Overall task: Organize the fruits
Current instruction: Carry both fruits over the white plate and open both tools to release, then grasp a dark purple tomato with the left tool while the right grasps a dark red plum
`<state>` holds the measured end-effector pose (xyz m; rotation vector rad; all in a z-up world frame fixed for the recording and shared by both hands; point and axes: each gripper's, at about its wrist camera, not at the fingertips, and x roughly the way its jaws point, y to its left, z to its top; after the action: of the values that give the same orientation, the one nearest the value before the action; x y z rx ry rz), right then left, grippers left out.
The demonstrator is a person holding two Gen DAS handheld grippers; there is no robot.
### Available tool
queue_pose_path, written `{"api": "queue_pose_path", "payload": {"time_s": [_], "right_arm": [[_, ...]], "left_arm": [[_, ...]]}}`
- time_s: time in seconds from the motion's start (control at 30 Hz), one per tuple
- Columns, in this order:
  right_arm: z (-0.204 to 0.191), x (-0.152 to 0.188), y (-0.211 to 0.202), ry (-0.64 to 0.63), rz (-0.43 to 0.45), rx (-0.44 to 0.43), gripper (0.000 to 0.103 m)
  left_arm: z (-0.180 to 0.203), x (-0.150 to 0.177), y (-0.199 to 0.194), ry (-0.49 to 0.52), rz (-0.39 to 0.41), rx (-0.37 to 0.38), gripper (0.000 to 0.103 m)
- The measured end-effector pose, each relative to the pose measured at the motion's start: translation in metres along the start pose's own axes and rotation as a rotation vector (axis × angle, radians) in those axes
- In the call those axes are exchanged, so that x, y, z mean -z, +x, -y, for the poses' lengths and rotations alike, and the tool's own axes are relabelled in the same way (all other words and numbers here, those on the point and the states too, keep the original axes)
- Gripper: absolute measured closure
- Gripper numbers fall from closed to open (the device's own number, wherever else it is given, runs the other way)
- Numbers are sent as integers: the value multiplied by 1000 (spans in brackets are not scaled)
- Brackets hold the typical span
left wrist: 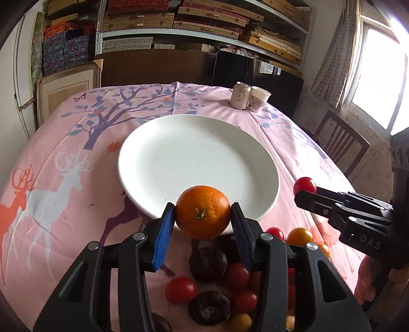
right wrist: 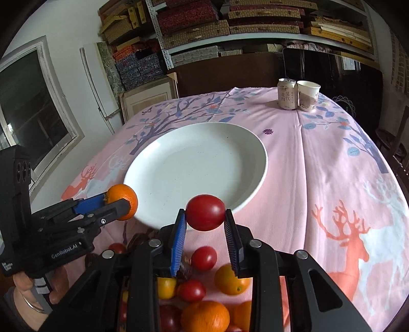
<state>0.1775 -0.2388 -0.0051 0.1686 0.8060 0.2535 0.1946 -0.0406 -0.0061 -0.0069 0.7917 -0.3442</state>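
Observation:
My left gripper (left wrist: pixel 203 213) is shut on an orange tangerine (left wrist: pixel 203 212) and holds it at the near rim of a white plate (left wrist: pixel 194 158). My right gripper (right wrist: pixel 205 213) is shut on a red cherry tomato (right wrist: pixel 205 212), held at the near rim of the same plate (right wrist: pixel 196 163). Each gripper shows in the other view: the right one (left wrist: pixel 304 189) at the right, the left one (right wrist: pixel 121 201) at the left. A pile of fruit lies below the grippers: red tomatoes (left wrist: pixel 181 289), dark round fruits (left wrist: pixel 207 264), yellow tomatoes (right wrist: pixel 166 287) and tangerines (right wrist: pixel 205 316).
A drink can (left wrist: pixel 240 95) and a paper cup (left wrist: pixel 259 98) stand at the far right of the pink tablecloth (left wrist: pixel 76 158). A wooden chair (left wrist: pixel 340 143) stands to the right of the table. Shelves of boxes (left wrist: pixel 179 18) fill the back wall.

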Motion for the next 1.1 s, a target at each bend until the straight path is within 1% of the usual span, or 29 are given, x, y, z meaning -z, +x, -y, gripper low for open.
{"api": "queue_pose_path", "payload": {"time_s": [0.07,0.1,0.13,0.17,0.2,0.23,0.3,0.37,0.4,0.43,0.5,0.6,0.7,0.8,0.9,1.0,1.07,1.1], "right_arm": [[3,-10,15,21,-16,-5,71],[5,-13,20,28,-24,-13,71],[6,-17,23,35,-27,-22,64],[7,-18,23,44,-20,-21,51],[8,-19,19,55,-2,-14,46],[8,-18,15,57,16,-10,45],[8,-14,7,47,23,-6,45],[10,-4,-5,53,36,4,45],[12,2,-11,61,40,-1,45],[14,9,-18,71,43,-10,45],[20,25,-33,85,55,-9,45],[30,51,-55,90,85,29,44],[42,74,-70,123,90,27,44],[52,91,-77,164,83,18,44],[55,99,-79,179,82,26,44],[48,104,-79,164,72,23,44],[40,107,-80,130,69,34,44],[36,109,-80,107,69,45,44]], "left_arm": [[1,-8,19,10,-36,-23,59],[0,-11,29,9,-71,-17,59],[-2,-12,38,6,-103,-8,58],[-5,-12,44,1,-124,-5,58],[-6,-12,46,-4,-131,-9,56],[-8,-12,42,-9,-113,-12,46],[-11,-9,26,-13,-62,-16,34],[-12,-4,6,-23,-23,-3,33],[-14,1,-7,-32,-6,12,30],[-17,7,-19,-38,11,18,25],[-21,24,-42,-33,37,-1,20],[-30,56,-68,-2,35,-38,20],[-42,88,-80,19,-9,-81,20],[-47,112,-82,47,-55,-107,20],[-41,123,-80,97,-55,-140,20],[-33,124,-76,119,-40,-161,20],[-29,120,-68,128,-41,-176,24],[-27,120,-61,129,-53,-177,29]]}}
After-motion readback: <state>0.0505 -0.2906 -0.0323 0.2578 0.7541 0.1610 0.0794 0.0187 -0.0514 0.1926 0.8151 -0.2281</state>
